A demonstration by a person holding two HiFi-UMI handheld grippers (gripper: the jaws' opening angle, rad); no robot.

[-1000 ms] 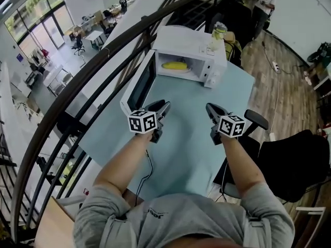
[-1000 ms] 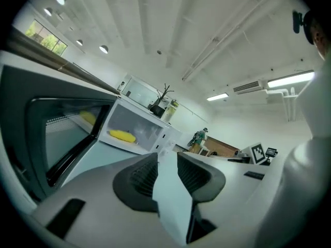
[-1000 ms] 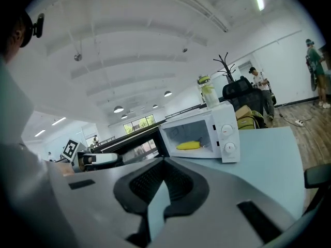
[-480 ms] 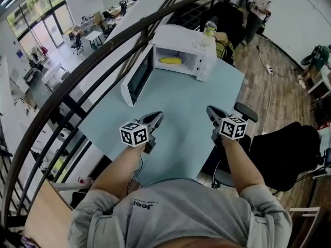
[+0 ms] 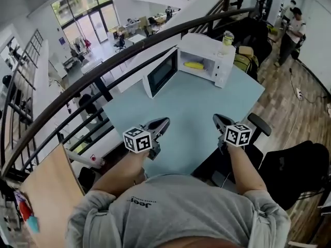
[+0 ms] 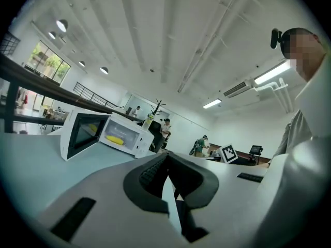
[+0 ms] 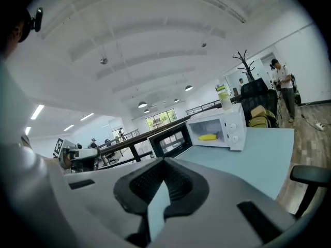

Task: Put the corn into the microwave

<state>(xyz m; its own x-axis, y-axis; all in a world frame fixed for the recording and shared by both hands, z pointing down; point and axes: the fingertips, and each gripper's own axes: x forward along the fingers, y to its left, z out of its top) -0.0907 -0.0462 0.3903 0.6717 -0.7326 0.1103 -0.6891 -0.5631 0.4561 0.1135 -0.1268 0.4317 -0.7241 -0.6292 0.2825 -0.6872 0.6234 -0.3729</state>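
A yellow corn cob lies inside the white microwave, whose door stands swung open to the left. The microwave sits at the far end of the pale blue table. My left gripper hovers over the table's near edge, shut with nothing in it. My right gripper is level with it on the right, also shut and empty. In the left gripper view the corn shows far beyond the shut left gripper. The right gripper view shows the corn well past the shut right gripper.
A bottle stands on top of the microwave. A dark railing runs along the table's left side over a drop to a lower floor. A black chair stands at the right. People stand far behind.
Both grippers have drawn back from the microwave toward the table's near edge. The microwave with the corn now looks smaller and farther away.
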